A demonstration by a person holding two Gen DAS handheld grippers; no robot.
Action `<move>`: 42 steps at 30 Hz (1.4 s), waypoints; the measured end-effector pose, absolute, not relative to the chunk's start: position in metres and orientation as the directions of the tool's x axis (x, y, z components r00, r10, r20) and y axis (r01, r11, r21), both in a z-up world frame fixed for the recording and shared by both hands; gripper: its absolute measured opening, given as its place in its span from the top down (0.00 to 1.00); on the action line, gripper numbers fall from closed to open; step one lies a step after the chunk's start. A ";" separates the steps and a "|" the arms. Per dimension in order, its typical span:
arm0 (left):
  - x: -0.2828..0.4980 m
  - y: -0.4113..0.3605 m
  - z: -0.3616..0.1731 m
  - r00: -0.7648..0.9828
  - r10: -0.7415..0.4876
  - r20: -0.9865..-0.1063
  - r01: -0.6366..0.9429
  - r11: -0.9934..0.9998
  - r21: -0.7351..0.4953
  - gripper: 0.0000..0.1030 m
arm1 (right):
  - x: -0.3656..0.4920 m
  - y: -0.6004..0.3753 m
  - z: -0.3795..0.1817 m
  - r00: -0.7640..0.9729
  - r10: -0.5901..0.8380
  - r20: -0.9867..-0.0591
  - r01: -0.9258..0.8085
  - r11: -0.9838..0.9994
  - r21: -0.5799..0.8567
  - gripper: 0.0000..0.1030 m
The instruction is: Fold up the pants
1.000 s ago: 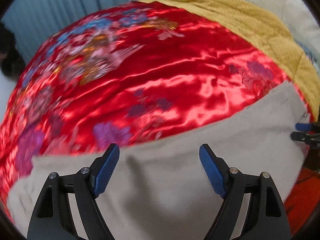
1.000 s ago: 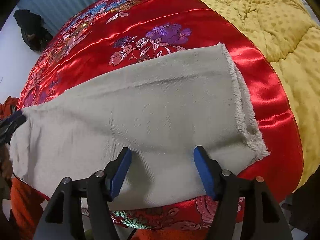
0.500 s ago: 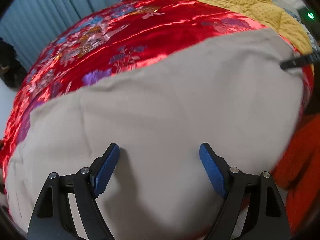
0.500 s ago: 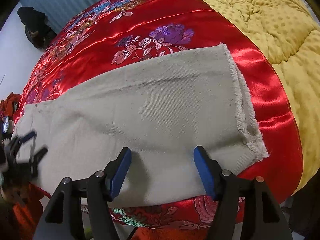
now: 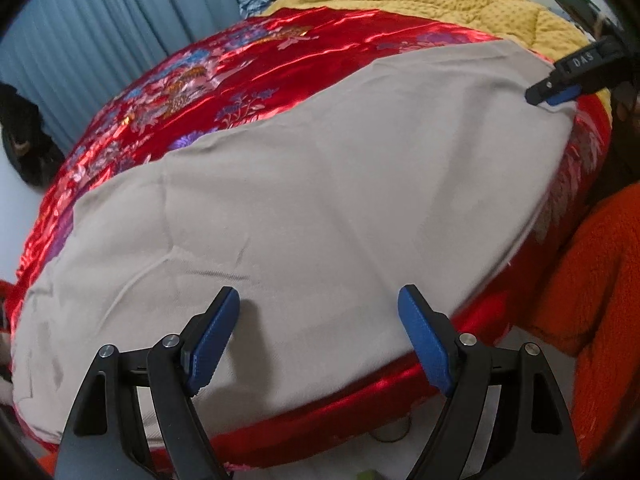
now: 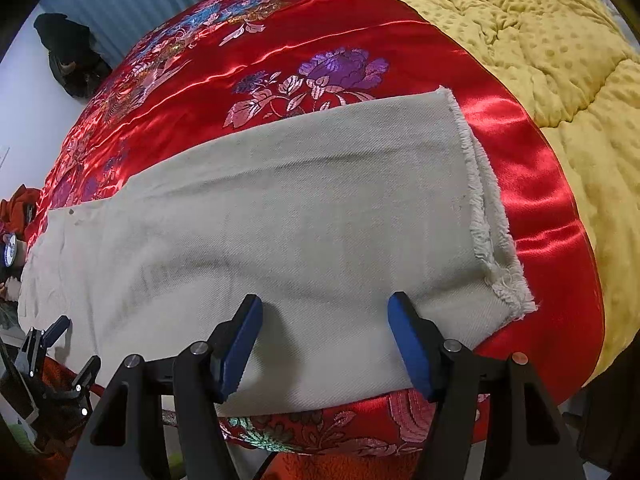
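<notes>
Beige twill pants lie flat along the near edge of my bed, spread lengthwise over a glossy red satin bedspread embroidered with purple and pink flowers. My left gripper hangs above the wider, smoother end of the pants, its ridged blue pads spread wide apart and holding nothing. My right gripper hovers over the leg end, likewise released, its blue-faced black fingers parted with bare cloth showing between them. Just to its right the hems end in a frayed, fuzzy white fringe, one layer stacked on the other and slightly offset. The fabric is matte, with a fine diagonal weave and a few soft creases, against the satin's bright sheen. Beyond the red cover a mustard-yellow quilt with a dimpled, dotted texture bunches up in soft folds. Pleated blue-grey curtains hang behind the bed, and my orange fleece sleeve shows at the right edge of the left-wrist view.
</notes>
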State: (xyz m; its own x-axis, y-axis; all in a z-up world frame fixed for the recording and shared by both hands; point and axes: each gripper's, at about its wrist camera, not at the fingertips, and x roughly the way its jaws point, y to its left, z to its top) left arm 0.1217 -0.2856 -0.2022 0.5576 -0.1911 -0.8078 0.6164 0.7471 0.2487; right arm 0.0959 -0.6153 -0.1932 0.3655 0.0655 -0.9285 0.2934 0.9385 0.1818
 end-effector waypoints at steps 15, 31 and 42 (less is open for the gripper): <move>0.129 -0.289 -0.199 0.496 -0.223 -0.839 0.638 0.749 0.178 0.20 | 0.022 -0.667 -0.157 0.731 0.145 -0.667 0.375 0.732 0.569 0.37; 0.131 -0.285 -0.210 0.509 -0.245 -0.825 0.623 0.766 0.157 0.15 | 0.009 -0.700 -0.212 0.665 0.227 -0.711 0.589 0.427 0.687 0.40; 0.146 -0.171 -0.126 0.549 -0.382 -0.743 0.473 0.875 -0.101 0.11 | 0.014 -0.638 -0.089 0.790 0.117 -0.602 0.333 0.742 0.582 0.94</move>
State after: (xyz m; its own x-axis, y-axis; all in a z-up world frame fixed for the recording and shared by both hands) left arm 0.1455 -0.1712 -0.1264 0.5490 -0.3823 -0.7433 0.4728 0.8754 -0.1010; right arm 0.0141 -0.6377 -0.0887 0.7900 0.1174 -0.6017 0.3329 0.7420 0.5819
